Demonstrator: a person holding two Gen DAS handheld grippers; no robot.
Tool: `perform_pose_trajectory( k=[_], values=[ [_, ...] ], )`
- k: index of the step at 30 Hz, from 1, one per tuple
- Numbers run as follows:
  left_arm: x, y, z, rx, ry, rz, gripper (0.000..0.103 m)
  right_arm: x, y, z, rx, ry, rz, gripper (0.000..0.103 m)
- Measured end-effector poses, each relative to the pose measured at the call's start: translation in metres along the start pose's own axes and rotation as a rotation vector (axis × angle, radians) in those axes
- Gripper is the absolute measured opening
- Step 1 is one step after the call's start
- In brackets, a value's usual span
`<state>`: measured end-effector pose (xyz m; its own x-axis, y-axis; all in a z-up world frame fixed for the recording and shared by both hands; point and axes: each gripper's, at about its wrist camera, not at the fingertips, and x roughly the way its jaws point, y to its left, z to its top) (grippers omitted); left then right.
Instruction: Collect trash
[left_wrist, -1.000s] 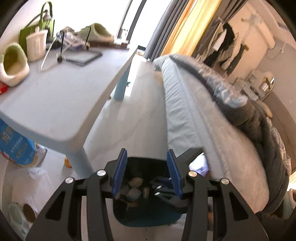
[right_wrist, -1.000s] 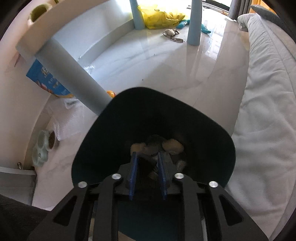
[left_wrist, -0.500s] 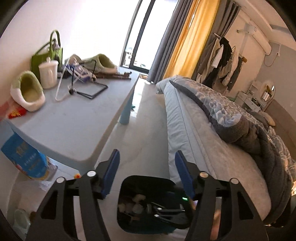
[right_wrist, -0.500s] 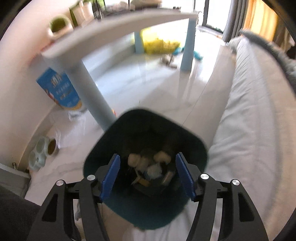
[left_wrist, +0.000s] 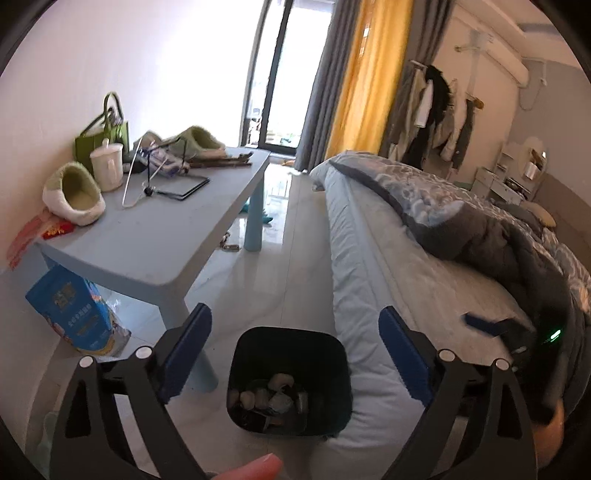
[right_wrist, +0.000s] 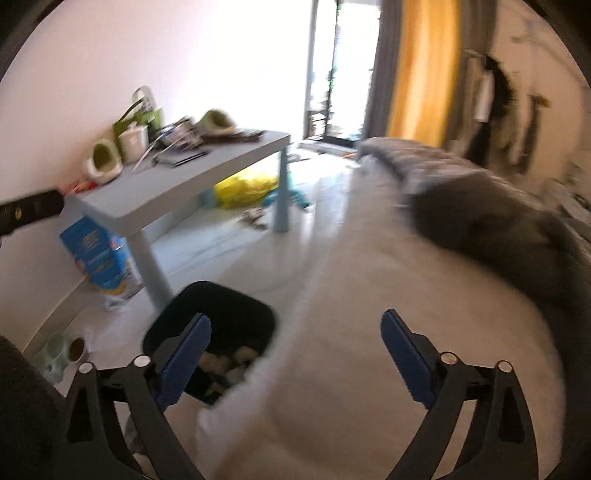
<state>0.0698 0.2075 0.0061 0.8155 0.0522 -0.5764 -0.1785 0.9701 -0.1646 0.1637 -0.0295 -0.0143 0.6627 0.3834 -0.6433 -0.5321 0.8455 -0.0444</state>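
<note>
A dark teal trash bin (left_wrist: 258, 343) stands on the floor between the table leg and the bed, with crumpled paper and other trash (left_wrist: 273, 395) in its bottom. It also shows in the blurred right wrist view (right_wrist: 236, 310). My left gripper (left_wrist: 295, 350) is wide open and empty, held high above the bin. My right gripper (right_wrist: 295, 354) is wide open and empty, over the bed's edge to the right of the bin. It shows at the right in the left wrist view (left_wrist: 480, 325).
A light blue table (left_wrist: 155, 236) at left holds green slippers (left_wrist: 74, 192), a white cup (left_wrist: 107, 166), a green bag (left_wrist: 103, 140) and a tablet (left_wrist: 184, 188). A blue bag (left_wrist: 70, 317) stands under it. The bed (left_wrist: 406, 266) with a grey duvet fills the right.
Both grippers have risen up out of the bin and opened wide. The right gripper, shut over the trash a second ago, has swung right over the bed.
</note>
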Motion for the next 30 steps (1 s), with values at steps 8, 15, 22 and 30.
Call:
perform_pose_trajectory(
  k=[8, 15, 22, 30],
  values=[
    [-0.034, -0.040, -0.021, 0.091, -0.060, 0.013, 0.095, -0.110, -0.079, -0.039, 0.197, -0.175, -0.141, 0.100],
    [-0.048, -0.053, -0.038, 0.092, -0.062, 0.020, 0.096, -0.160, -0.118, -0.067, 0.234, -0.209, -0.220, 0.100],
    [-0.056, -0.073, -0.052, 0.156, -0.033, 0.017, 0.098, -0.192, -0.136, -0.096, 0.296, -0.219, -0.232, 0.100],
    [-0.057, -0.083, -0.061, 0.184, -0.043, 0.047, 0.098, -0.190, -0.127, -0.097, 0.246, -0.224, -0.178, 0.100]
  ],
)
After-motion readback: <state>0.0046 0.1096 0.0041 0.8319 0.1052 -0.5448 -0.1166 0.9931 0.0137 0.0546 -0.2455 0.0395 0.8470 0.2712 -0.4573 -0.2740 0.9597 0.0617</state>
